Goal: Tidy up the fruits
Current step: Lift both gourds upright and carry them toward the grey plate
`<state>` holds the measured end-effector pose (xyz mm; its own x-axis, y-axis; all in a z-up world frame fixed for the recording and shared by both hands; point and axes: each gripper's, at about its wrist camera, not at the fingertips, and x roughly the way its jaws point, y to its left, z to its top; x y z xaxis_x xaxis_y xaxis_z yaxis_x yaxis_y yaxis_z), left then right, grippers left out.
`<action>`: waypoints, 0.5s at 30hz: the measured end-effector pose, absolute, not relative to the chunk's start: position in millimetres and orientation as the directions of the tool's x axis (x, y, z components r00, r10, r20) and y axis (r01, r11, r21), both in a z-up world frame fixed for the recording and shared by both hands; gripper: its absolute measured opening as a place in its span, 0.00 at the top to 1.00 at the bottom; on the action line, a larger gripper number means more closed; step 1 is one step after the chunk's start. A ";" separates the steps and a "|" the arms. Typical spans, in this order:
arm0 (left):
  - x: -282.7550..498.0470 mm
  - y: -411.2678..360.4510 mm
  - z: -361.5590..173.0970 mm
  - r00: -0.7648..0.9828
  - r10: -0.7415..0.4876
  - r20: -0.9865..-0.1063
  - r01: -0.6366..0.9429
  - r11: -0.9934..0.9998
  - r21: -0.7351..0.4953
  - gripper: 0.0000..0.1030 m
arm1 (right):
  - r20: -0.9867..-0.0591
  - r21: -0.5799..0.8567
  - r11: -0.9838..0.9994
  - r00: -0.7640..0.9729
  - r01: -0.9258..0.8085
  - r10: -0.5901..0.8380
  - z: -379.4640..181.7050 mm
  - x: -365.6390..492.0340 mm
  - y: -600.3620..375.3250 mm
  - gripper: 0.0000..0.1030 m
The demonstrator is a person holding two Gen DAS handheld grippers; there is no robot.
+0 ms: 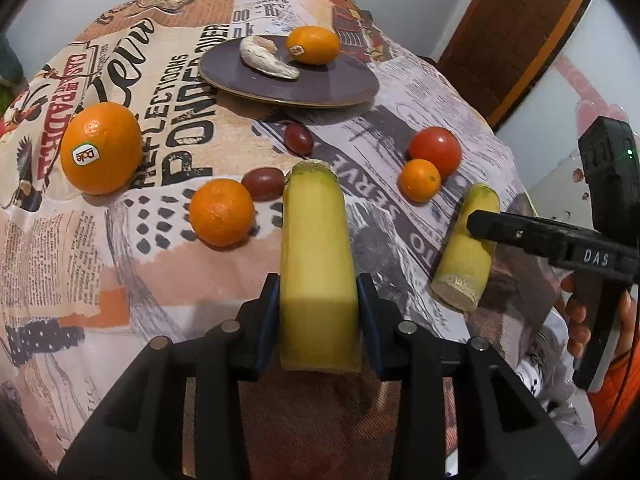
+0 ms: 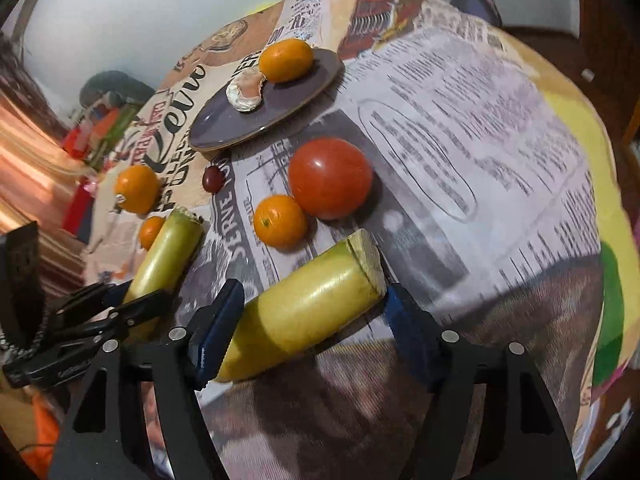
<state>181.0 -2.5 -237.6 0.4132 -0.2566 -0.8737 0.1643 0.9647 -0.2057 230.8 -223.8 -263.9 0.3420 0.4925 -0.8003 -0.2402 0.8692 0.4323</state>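
Right wrist view: my right gripper sits wide around a yellow stalk piece near the table's edge, not squeezing, while my left gripper squeezes another piece; closing crooked could roll it off.

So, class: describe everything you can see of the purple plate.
The plate is round, flat and dark purple with a thin tan rim, glazed like ceramic. It sits level on the printed tablecloth at the table's far side, beyond the loose fruit. On it lie a stickered orange and, beside it, a pale peeled citrus piece. Neither gripper touches it; a grape lies on the cloth just in front.
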 end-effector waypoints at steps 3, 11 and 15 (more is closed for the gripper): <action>179.2 -5.5 -238.0 0.417 -0.243 -0.876 0.167 0.968 -0.189 0.64 | -0.811 0.396 0.884 0.358 -0.247 0.463 -261.7 226.5 -222.8 0.35; 179.4 -5.9 -238.7 0.417 -0.240 -0.877 0.164 0.969 -0.187 0.64 | -0.841 0.290 0.922 0.392 -0.257 0.373 -258.1 230.0 -203.2 0.29; 177.6 -4.2 -237.7 0.423 -0.236 -0.875 0.166 0.969 -0.182 0.64 | -0.842 0.267 0.932 0.411 -0.243 0.349 -252.1 225.5 -205.7 0.29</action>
<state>177.6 -4.2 -237.7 0.4228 -0.2362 -0.8749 0.1655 0.9693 -0.1817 225.5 -205.7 -252.1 0.4113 0.3487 -0.8421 -0.2431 0.9324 0.2674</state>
